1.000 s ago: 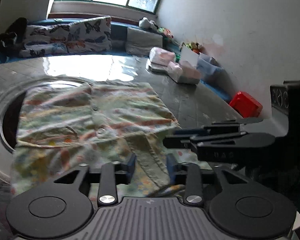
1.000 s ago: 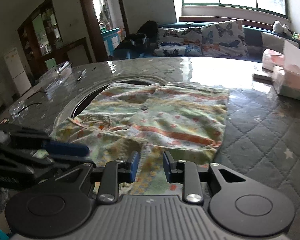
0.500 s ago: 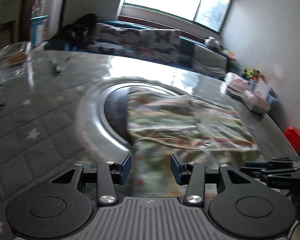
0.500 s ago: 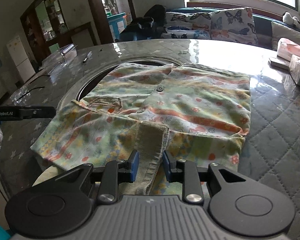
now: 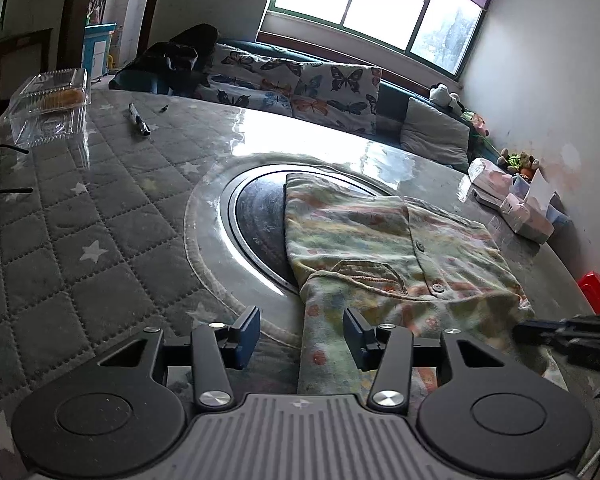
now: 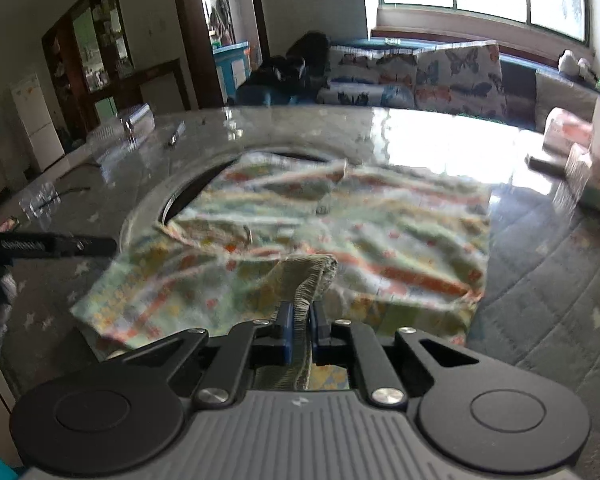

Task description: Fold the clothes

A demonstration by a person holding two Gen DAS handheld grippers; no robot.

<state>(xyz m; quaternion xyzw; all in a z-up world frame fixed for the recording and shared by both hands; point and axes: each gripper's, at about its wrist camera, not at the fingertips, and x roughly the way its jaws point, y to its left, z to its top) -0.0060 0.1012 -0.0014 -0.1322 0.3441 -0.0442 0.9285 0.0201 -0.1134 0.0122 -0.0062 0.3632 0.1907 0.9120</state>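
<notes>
Largest change first: my left-wrist view has swung. A second ago it looked across the garment toward the right wall, with the right tool's fingers just ahead. Now it faces the far window over the quilted worktop [image 5: 80, 216], and the left gripper [image 5: 300, 336] sits at the garment's left near corner. I take this as repositioning for a second pick point.

The printed shirt [image 5: 384, 248] lies flat on the worktop, partly over the round inset plate [image 5: 256, 216], button placket up. Its near portion is already turned over the body, so I judge one fold as under way and not finished.

The right-wrist view is motion-blurred now, where half a second ago it was sharp. There the ribbed cuff [image 6: 308, 276] rises higher from the cloth than it did, so I read the sleeve end as being lifted and carried.

Jaws, right gripper [image 6: 299, 334]: half a second ago a gap showed at each side of the cuff; now they are pressed together on the ribbed cuff, with cloth bunched between the blue pads.

Jaws, left gripper: wide apart, wider than a second ago, holding nothing. The shirt's near edge runs up between them, closer to the right finger; whether a pad touches cloth I cannot tell.

Far left, the clear plastic box [image 5: 48, 108] and a pen [image 5: 139, 119] sit well apart from the work.
</notes>
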